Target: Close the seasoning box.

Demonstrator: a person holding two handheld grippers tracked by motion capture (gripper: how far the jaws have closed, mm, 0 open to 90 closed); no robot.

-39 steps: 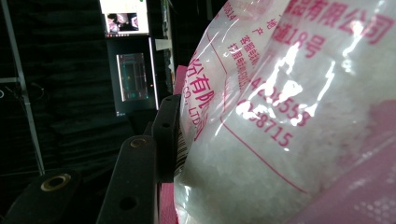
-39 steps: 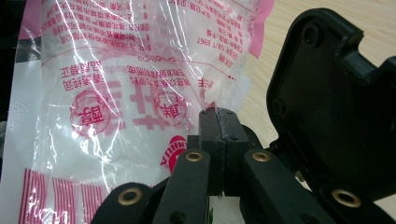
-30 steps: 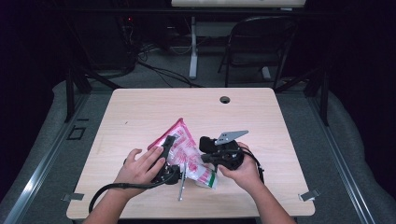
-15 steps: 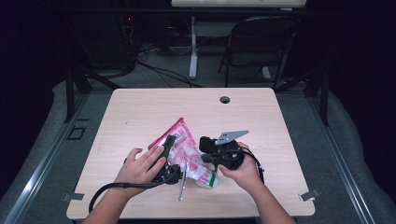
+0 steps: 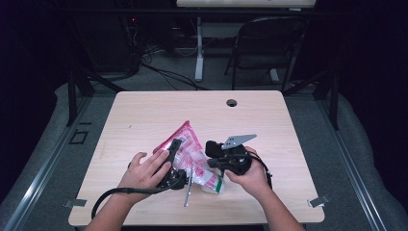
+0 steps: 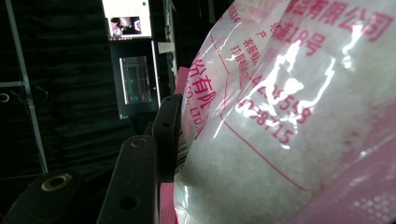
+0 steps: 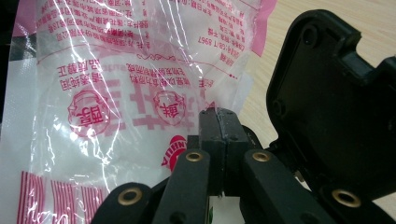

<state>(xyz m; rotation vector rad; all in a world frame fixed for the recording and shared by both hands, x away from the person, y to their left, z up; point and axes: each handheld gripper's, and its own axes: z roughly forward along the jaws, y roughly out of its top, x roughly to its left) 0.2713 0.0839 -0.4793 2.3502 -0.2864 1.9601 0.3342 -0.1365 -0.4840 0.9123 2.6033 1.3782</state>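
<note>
Holding steady is the best description of this moment: compared with the high view a second ago, neither hand has shifted, and the bag of white granules (image 5: 190, 156) lies at the same tilt on the desk (image 5: 144, 115), its pink sealed corner pointing away from the person. The left gripper (image 5: 174, 153) has its fingers (image 6: 167, 135) spread partway around the bag's bulk; in the left gripper view one black finger presses against the crinkled plastic, with the white grains bulging beside it, so it reads as a grip on the full part of the bag. The right gripper (image 5: 211, 150) has its fingers (image 7: 218, 135) pressed together, and the right gripper view shows their tips meeting at the bag's printed film, apparently pinching a fold near one edge, though how much film sits between them is hard to tell. A slim metal tool (image 5: 188, 188), perhaps a spoon or a rod, lies on the desk just beside the bag, between the two hands, untouched. Since nothing has changed, the work seems to be in a pause with both grips set. Judging from that, the likely next move is pulling the film apart or lifting the bag, and the thin plastic could slip from the right pinch.
</note>
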